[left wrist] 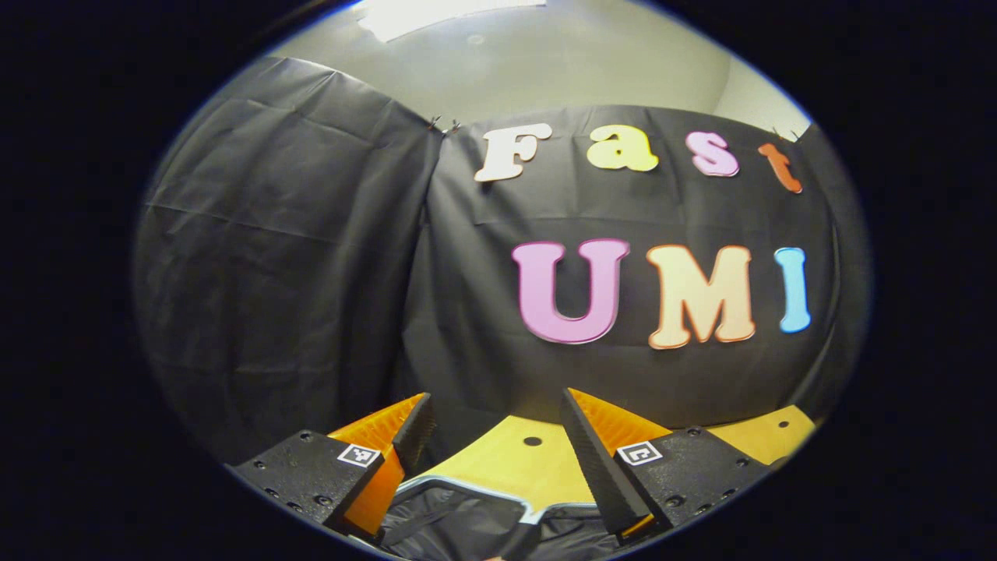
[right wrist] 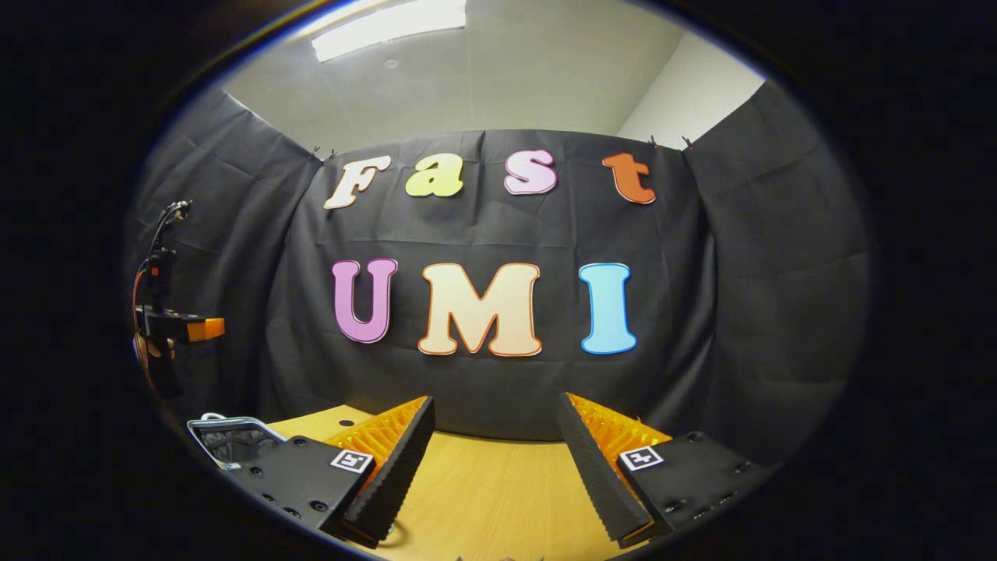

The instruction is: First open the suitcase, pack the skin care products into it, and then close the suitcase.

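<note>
My left gripper (left wrist: 496, 399) is open, held above the table with nothing between its fingers. Just below and ahead of it lies the suitcase (left wrist: 467, 518), showing dark fabric lining inside a pale rim. My right gripper (right wrist: 495, 400) is open too, over bare wood, holding nothing. In the right gripper view a corner of the suitcase (right wrist: 227, 438) with its silvery rim sits at the lower left. Above that corner, the left gripper (right wrist: 175, 327) hangs in the air, held by a hand.
The wooden table (right wrist: 483, 483) runs up to the black cloth wall at the back. It has small round holes (left wrist: 533, 441) in its top. The cloth encloses the booth at the back and on both sides.
</note>
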A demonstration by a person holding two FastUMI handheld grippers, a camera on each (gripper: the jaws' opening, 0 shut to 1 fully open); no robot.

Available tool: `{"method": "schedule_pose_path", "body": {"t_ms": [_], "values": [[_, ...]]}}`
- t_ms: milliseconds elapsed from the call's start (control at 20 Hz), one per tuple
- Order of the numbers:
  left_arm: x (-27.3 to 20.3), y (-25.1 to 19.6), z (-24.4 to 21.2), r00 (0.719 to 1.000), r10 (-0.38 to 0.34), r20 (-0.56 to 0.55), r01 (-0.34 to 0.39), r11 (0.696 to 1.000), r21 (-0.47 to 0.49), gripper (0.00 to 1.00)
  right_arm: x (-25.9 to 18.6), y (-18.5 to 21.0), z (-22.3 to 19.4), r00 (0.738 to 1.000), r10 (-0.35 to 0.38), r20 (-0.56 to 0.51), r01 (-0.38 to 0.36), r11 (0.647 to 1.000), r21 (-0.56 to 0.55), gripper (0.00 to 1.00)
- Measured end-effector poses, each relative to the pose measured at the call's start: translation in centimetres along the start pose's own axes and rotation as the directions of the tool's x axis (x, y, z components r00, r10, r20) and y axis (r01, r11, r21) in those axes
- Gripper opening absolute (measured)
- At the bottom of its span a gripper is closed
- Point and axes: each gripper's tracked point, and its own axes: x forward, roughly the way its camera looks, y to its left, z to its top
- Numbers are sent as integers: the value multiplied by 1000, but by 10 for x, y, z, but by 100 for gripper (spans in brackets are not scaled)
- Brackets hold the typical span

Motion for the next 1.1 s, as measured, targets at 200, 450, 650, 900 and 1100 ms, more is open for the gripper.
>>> {"method": "schedule_pose_path", "body": {"t_ms": [200,450,650,900,1100], "values": [[-21,-51,10,998,-66,25,65,998,26,94,-5,-27,1,1000,-10,4,10,1000,13,98],[-41,-104,13,990,-138,15,138,990,4,94,-6,-45,7,1000,-10,21,9,1000,13,98],[-58,-145,22,980,-198,32,197,980,20,94,-7,-54,9,1000,3,27,-3,1000,24,98],[-83,-194,15,963,-268,20,269,963,-6,94,-14,-67,5,1000,11,19,-12,1000,26,98],[-103,-232,-1,945,-327,-15,327,945,-6,94,-22,-78,3,1000,17,25,-17,1000,17,98]]}}
